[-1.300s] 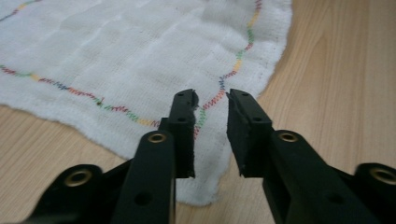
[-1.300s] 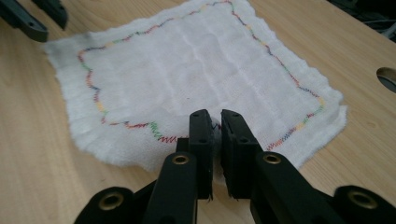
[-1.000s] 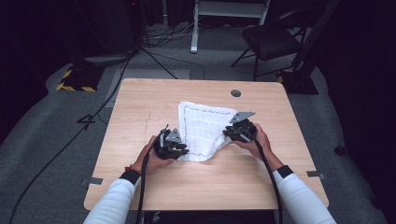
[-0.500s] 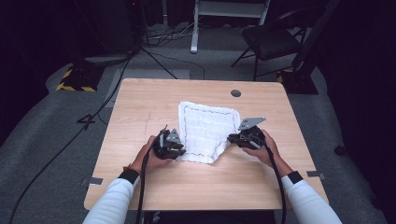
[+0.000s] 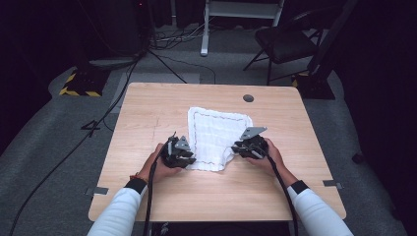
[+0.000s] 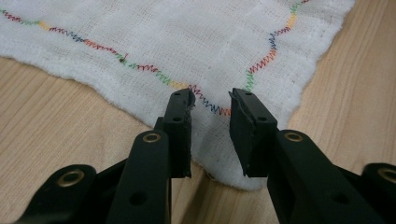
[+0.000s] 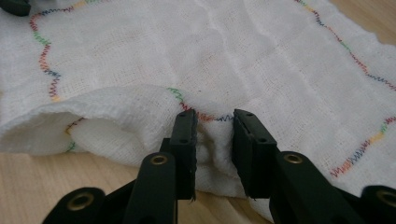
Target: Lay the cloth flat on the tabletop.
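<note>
Folding step: both hands work at the near edge of the white cloth (image 5: 216, 135), which lies about the middle of the wooden table (image 5: 147, 113).
Cloth: mostly flat, with coloured zigzag stitching along the border; its near right part is already lifted and rolled over into a soft fold (image 7: 93, 116).
Left gripper (image 6: 211, 107): jaws stand apart over the near left corner, tips touching the fabric, no pinch yet.
Right gripper (image 7: 214, 126): its jaws have just been opening a little again; a bump of the folded hem sits between them, but I cannot tell if the pads really press on it.
Advice: take both layers deep between the pads before lifting.
Advice: grip both corners at the same level, so the fold stays straight.
Risk: a shallow bite on the thick hem can slip.
</note>
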